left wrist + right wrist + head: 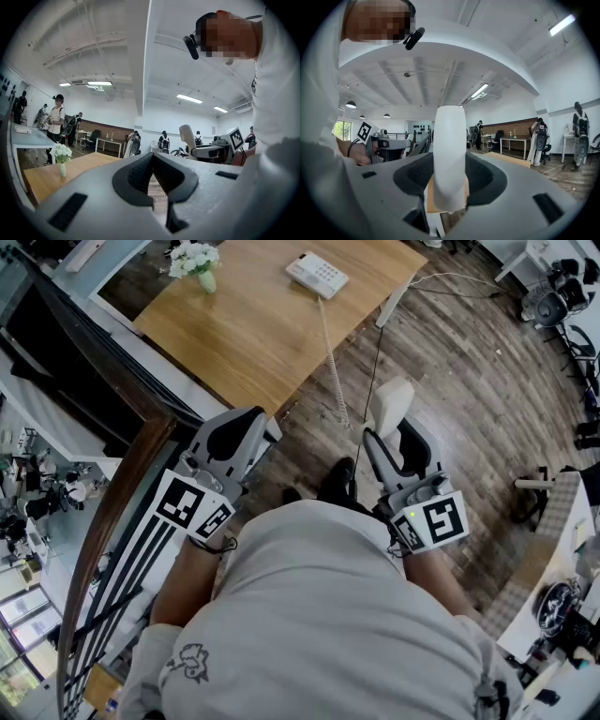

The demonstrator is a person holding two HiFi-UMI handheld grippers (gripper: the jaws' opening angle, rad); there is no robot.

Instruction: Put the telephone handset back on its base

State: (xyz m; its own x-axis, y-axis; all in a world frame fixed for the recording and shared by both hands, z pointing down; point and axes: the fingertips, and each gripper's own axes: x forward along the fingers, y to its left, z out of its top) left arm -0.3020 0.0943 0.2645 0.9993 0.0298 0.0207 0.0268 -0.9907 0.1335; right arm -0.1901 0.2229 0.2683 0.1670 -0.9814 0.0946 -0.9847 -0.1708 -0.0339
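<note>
We hold the handset (391,399) clamped in our right hand-held gripper (396,451), off the table (234,329). Its base (317,275) sits at twelve o'clock. Our left hand-held gripper (234,432) is closed, empty. Carrying and seating remain.

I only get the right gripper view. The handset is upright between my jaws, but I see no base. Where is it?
Observer: The base sits near the far right corner of the table, ahead of you.
Operator: Where does the cord run?
Observer: The cord comes off the base, crosses the table's near edge and hangs down toward the handset.
Operator: Is the left gripper holding anything?
Observer: No, the left gripper is shut with nothing between its jaws.
</note>
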